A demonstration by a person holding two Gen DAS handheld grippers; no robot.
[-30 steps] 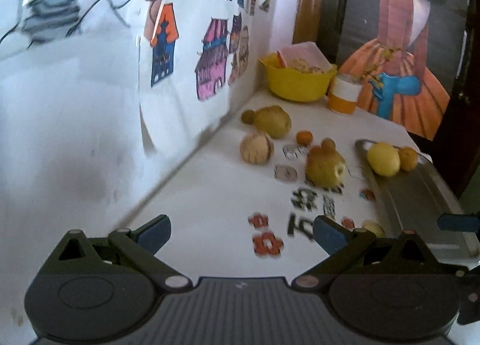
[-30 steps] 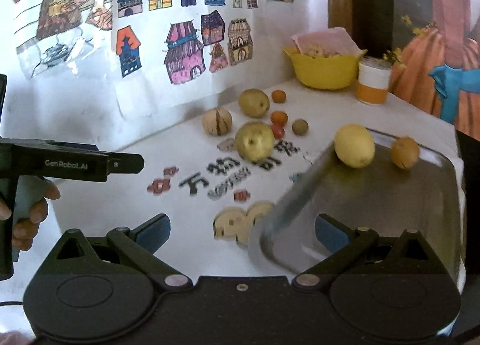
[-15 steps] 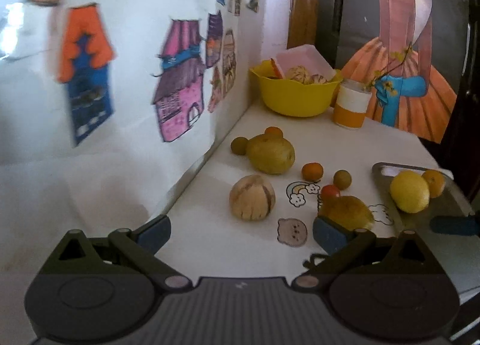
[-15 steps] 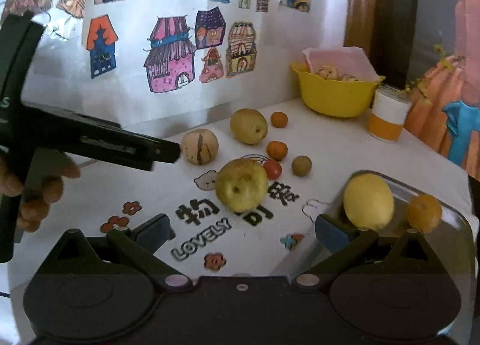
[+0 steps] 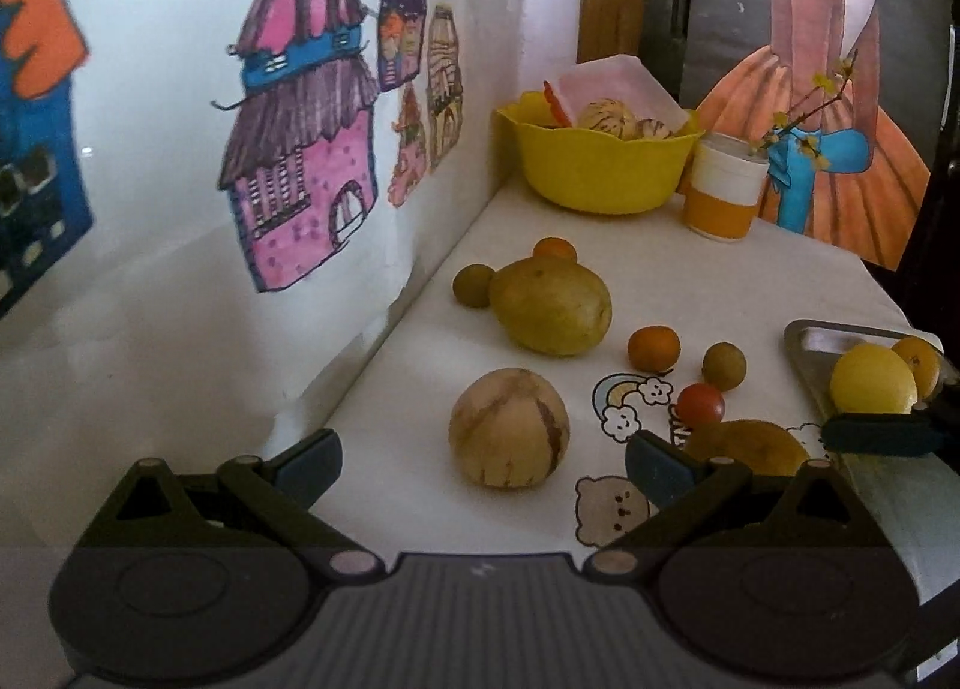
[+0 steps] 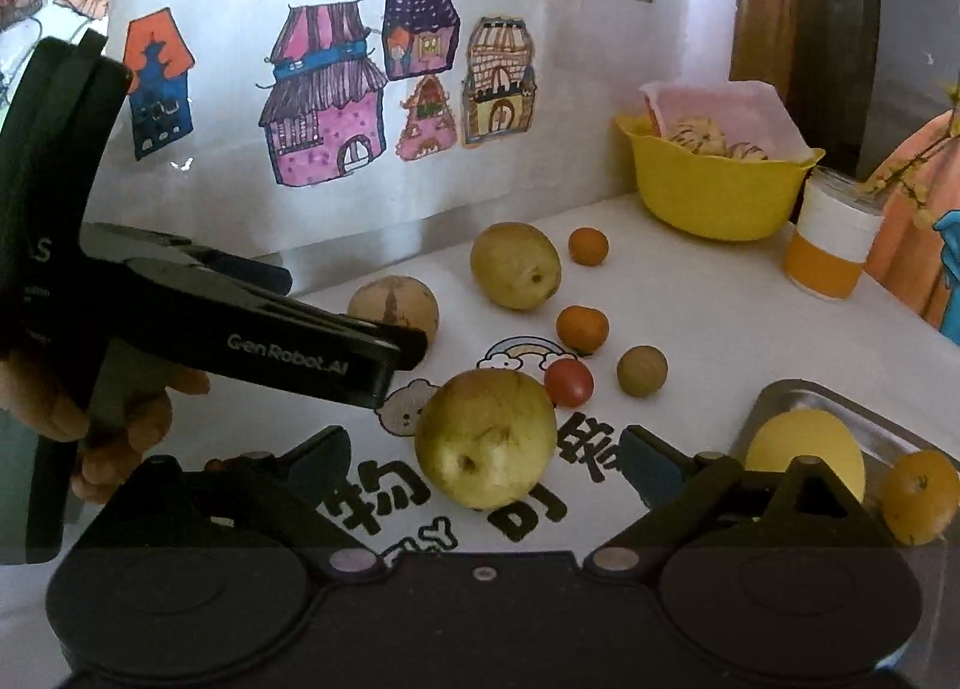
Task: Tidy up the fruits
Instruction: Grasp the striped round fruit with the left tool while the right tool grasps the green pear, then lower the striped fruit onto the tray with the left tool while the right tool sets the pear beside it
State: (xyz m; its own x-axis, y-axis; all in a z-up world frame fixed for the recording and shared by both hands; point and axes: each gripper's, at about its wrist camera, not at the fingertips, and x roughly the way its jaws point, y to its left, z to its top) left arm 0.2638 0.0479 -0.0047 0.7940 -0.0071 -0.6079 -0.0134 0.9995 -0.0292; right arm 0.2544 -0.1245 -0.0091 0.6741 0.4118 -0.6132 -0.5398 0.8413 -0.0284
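White bench (image 6: 720,317) has fruit scattered about. Right tool (image 6: 486,464) gapes wide around the yellow-green pear (image 6: 485,437); left tool (image 5: 483,458), also wide, frames the striped tan melon (image 5: 509,436). Small red tomato (image 6: 569,382) at pear's 1 o'clock.

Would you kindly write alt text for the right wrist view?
The open right gripper frames a yellow-green pear on a white printed tablecloth. The black left gripper reaches in beside a striped tan melon; a steel tray holds a yellow lemon.
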